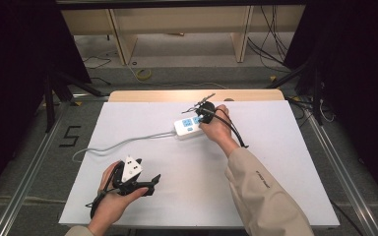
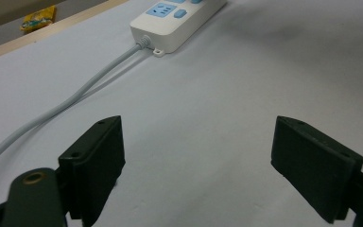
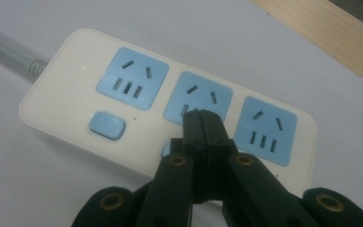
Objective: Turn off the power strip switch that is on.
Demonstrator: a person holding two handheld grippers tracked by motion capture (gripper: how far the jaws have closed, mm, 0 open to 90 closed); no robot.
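Power strip (image 3: 168,111): directly under right gripper (image 3: 202,118), jaws pressed together, tips over the middle switch. Left gripper (image 2: 196,156): spread, empty, well apart.

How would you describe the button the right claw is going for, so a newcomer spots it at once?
On the white table sheet lies a white power strip with three blue sockets. The button is the blue one half hidden under the shut right claw, below the middle socket.
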